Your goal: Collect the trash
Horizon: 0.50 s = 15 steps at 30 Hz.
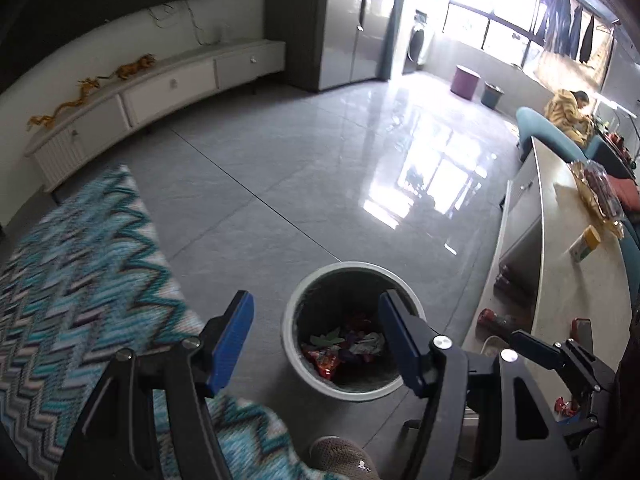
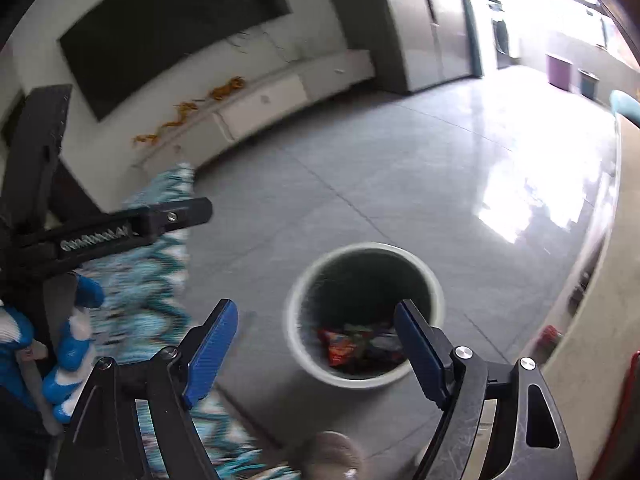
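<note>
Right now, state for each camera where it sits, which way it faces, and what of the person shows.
Left wrist: on the left gripper, angled down at the trash bin, rug and coffee table; the right gripper and a shoe show.
Right wrist: on the right gripper, angled down at the bin; the left gripper and a gloved hand show.
Shared: bin, wrappers, rug, TV cabinet.
</note>
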Motion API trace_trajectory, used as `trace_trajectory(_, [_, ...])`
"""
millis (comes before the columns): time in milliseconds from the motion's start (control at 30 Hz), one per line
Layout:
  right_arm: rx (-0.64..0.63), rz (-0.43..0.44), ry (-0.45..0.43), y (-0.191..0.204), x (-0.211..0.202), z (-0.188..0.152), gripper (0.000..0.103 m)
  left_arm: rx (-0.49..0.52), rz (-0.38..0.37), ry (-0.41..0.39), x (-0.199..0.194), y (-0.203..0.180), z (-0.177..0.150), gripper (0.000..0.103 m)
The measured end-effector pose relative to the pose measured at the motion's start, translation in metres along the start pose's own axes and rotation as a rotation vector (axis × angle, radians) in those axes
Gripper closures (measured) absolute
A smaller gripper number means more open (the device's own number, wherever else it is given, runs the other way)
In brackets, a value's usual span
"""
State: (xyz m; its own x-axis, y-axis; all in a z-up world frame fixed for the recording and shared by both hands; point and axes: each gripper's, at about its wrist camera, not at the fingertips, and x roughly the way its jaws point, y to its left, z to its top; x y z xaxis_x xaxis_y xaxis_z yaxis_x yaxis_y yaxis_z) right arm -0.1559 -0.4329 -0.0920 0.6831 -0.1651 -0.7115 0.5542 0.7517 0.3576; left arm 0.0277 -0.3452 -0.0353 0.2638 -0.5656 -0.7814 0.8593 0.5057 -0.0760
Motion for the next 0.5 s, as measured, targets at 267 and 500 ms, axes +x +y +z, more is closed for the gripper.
trace_trajectory(267, [-0.093,0.121,-0.130,0.062,-0.069,0.007,0.021,-0.106,0.099,-0.196,-0.122,0.041,-0.018,0.039])
trace_trajectory(500, [-0.179,0.169,-0.205,0.104,-0.128,-0.007,0.018,-0.142,0.196,-0.327,-0.217,0.058,-0.056,0.027])
